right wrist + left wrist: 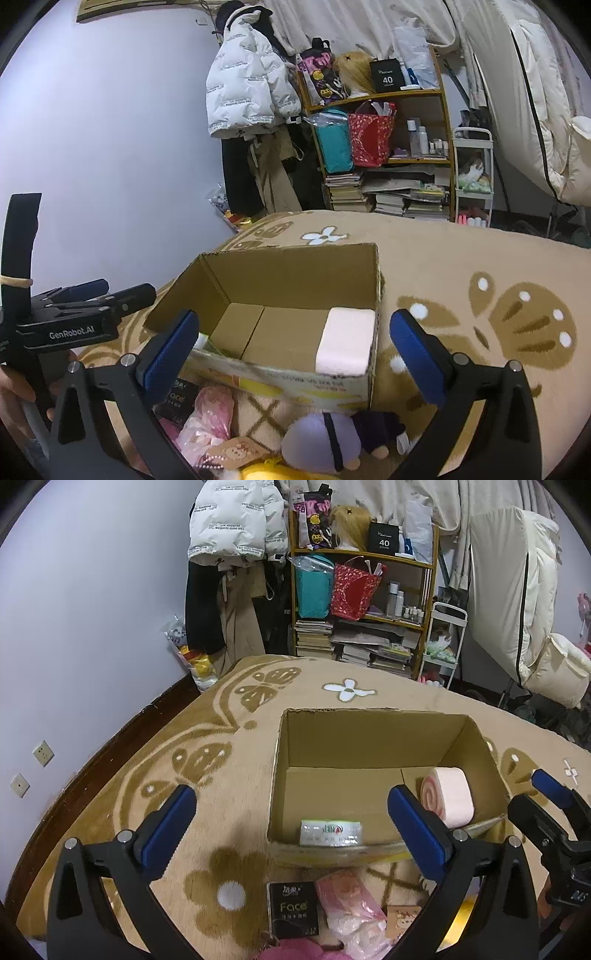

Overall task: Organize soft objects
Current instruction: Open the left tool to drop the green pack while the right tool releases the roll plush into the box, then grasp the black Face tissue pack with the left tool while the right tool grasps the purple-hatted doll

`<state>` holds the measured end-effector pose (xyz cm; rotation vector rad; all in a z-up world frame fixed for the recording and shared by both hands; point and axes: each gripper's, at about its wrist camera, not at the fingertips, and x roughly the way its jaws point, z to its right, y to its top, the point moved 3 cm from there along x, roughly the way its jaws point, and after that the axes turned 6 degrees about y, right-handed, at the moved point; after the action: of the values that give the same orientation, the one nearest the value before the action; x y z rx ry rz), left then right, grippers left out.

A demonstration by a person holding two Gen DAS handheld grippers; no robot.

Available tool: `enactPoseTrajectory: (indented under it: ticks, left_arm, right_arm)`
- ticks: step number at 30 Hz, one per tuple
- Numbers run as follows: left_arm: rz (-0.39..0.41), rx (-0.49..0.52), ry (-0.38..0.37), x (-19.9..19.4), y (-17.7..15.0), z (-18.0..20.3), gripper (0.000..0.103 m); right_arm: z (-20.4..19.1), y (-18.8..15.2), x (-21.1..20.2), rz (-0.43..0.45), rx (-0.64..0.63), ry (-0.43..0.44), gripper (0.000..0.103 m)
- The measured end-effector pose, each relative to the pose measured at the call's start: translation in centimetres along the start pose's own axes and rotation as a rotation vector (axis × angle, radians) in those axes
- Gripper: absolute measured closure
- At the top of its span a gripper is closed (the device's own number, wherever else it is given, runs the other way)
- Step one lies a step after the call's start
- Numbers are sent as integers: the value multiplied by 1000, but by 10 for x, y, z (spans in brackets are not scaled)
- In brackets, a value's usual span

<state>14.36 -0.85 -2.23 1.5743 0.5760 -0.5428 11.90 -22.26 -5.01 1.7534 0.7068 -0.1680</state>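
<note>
Purple plush doll point(325, 439) is seen lying crosswise just below the wide-spread, empty right gripper point(293, 347), nearer than the spread left gripper point(291, 823)

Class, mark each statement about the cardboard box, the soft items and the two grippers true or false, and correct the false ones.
1. The pink swirl roll lies inside the cardboard box. True.
2. The left gripper is shut on a toy. False: its jaws stand open, holding nothing.
3. The black Face pack lies on the blanket outside the box. True.
4. The purple plush doll sits in the box. False: it lies outside, in front of the box.
5. The right gripper is open. True.
</note>
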Motion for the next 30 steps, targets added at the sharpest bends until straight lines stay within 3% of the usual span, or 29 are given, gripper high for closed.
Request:
enactPoseTrajectory:
  ticks: [10, 15, 19, 30]
  left_arm:
    - [-27, -28, -53, -21, -14, -6, 0]
    - [-40, 0, -13, -23, -22, -8, 0]
    - [-93, 7, -10, -17, -29, -11, 0]
    - [-232, -92, 7, 12, -53, -31, 0]
  right_arm:
    - [0, -4, -23, -10, 31, -18, 0]
    - [-5, -8, -32, -23, 31, -10, 0]
    - [-8, -13, -35, -47, 22, -13, 0]
    - [0, -33, -34, -115, 84, -47, 0]
